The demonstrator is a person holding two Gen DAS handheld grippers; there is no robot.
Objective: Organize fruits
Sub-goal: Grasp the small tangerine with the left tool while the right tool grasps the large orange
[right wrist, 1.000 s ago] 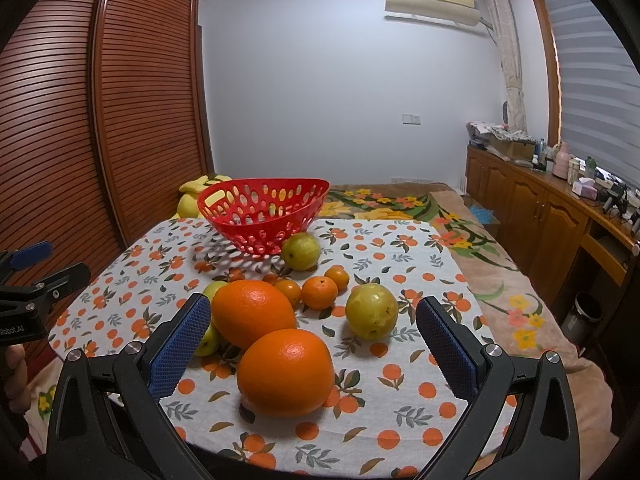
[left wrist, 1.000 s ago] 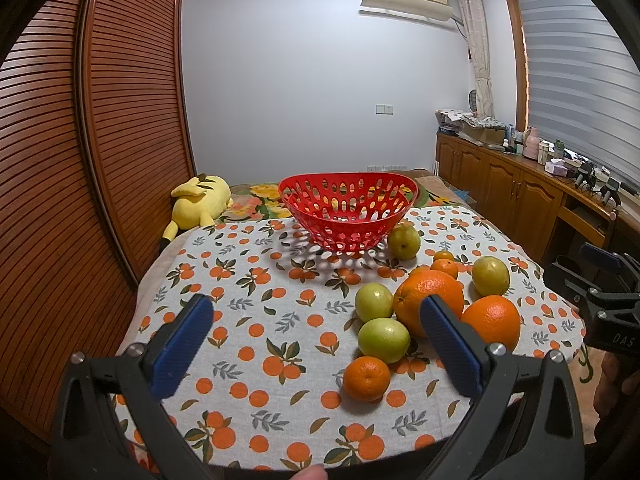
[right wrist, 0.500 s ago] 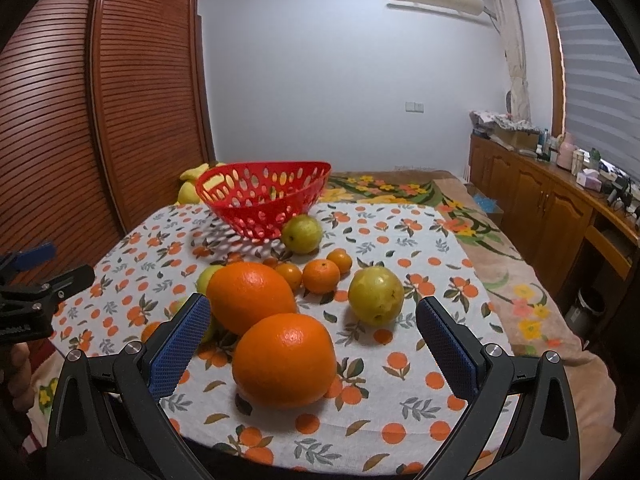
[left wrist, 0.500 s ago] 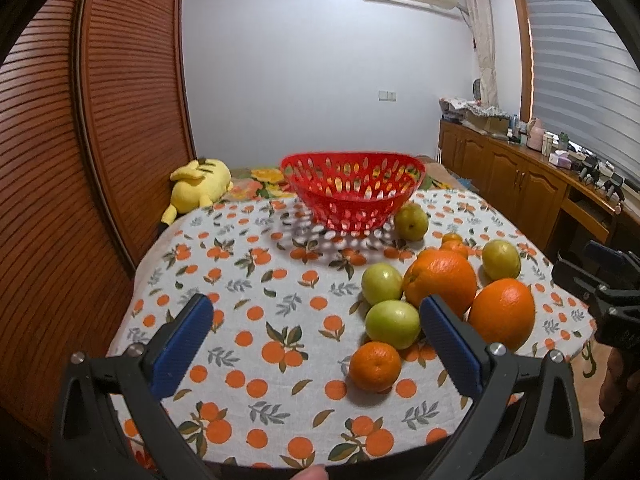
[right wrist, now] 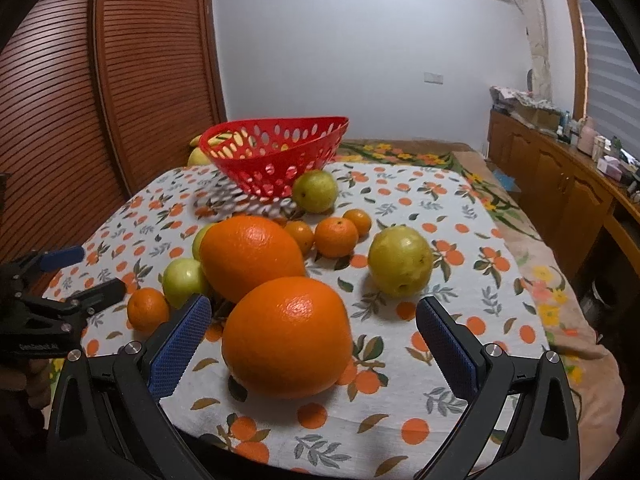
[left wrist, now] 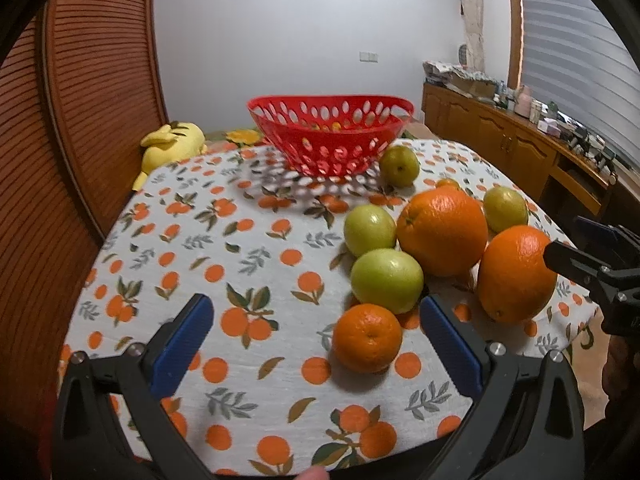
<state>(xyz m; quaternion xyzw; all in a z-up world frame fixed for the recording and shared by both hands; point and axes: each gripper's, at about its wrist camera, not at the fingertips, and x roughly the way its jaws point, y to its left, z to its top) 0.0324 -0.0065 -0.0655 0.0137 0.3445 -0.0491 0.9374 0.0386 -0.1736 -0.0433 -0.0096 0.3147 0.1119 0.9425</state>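
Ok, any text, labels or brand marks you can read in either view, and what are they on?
Only one text shows: white lettering on the left tongs body, right wrist view; too blurred to read for sure.
Right tongs, left wrist view: a few pale marks at the frame edge, cut off, unreadable.
Items on the sideboard: too small to read.
Basket and fruit: no text visible.

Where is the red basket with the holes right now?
The red plastic basket with oval holes sits at the far end of the orange-print tablecloth in both wrist views, with a yellow-green round fruit beside it and a yellow plush toy beyond the table.
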